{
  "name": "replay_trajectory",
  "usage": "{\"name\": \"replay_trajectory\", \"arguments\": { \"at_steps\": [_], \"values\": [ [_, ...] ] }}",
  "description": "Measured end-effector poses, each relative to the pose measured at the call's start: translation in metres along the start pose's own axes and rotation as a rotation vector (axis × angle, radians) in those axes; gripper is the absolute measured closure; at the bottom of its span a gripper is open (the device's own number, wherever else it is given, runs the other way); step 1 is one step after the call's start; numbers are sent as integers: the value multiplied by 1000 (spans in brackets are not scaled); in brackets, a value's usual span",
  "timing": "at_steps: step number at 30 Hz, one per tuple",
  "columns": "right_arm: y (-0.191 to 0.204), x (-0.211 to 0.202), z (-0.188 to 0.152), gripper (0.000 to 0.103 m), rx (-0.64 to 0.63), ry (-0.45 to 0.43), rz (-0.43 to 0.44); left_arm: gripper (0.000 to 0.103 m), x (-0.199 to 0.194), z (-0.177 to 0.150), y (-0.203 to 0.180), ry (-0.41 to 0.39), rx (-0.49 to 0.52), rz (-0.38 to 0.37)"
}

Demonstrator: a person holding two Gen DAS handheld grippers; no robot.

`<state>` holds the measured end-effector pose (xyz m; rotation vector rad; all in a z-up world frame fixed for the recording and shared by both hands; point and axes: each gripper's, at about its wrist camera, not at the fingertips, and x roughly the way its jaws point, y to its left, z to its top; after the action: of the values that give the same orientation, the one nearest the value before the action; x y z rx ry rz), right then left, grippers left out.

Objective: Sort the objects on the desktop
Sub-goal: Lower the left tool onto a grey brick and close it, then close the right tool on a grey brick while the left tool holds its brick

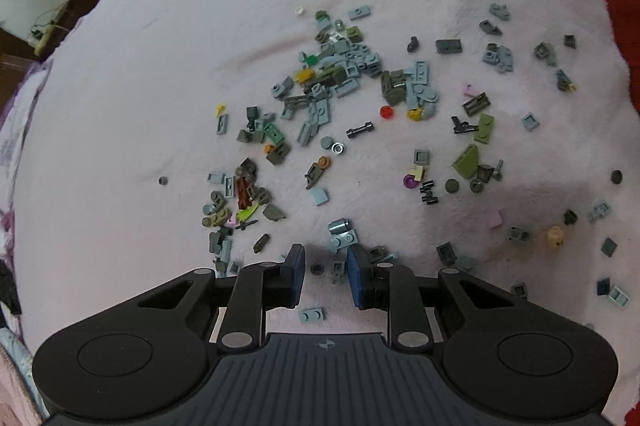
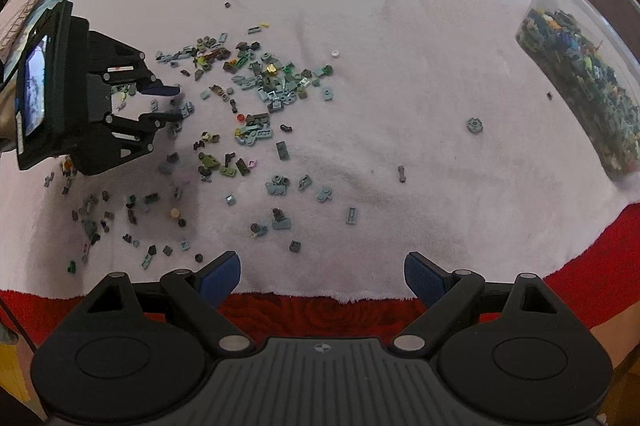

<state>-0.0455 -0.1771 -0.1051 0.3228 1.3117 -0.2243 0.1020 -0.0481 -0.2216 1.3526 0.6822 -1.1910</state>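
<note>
Your left claw (image 1: 326, 268) points steeply down at the white cloth (image 1: 160, 66), its blue pads drawn in close but clenching nothing yet, with a small grey brick (image 1: 338, 268) and a dark stud (image 1: 317, 269) lying loose in the narrow gap between them at the lower middle of the frame, likely the next pick. Your right claw (image 2: 322, 276) hangs released and wide over the cloth's near edge. Farther off, the main scatter of bricks (image 2: 264, 82) lies mid-frame, and the clear bin (image 2: 580, 66) stands at the right edge, well apart, already holding many bricks.
</note>
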Motion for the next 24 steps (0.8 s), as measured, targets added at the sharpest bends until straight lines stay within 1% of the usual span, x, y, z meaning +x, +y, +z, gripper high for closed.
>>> {"name": "replay_trajectory", "arguments": {
  "at_steps": [3, 5, 8, 12, 14, 15, 17, 19, 22, 23, 24],
  "values": [
    [1, 3, 2, 12, 4, 2, 3, 77, 1, -2, -2, 1, -7, -11],
    [3, 5, 3, 12, -2, 8, 9, 77, 1, -1, 1, -1, -49, -20],
    [9, 6, 4, 12, -23, 8, 15, 77, 5, 2, 7, -7, -144, -48],
    [11, 8, 6, 12, -32, 13, 15, 77, 8, 2, 6, -7, -161, -52],
    [11, 9, 6, 12, -30, 16, 14, 74, 8, 2, 11, -3, -200, -67],
    [11, 10, 7, 12, -29, 18, 15, 73, 7, 2, 15, -5, -237, -79],
    [11, 11, 7, 12, -34, 17, 17, 62, 6, 1, 22, -10, -330, -105],
    [12, 11, 8, 12, -40, 16, 20, 59, 5, -1, 29, -15, -433, -129],
    [14, 14, 10, 12, -49, 18, 21, 60, 11, -3, 32, -1, -556, -133],
    [14, 14, 10, 12, -51, 18, 21, 61, 12, -2, 31, 3, -578, -134],
    [15, 14, 10, 12, -54, 19, 20, 65, 11, -1, 30, 6, -600, -137]
  ]
}}
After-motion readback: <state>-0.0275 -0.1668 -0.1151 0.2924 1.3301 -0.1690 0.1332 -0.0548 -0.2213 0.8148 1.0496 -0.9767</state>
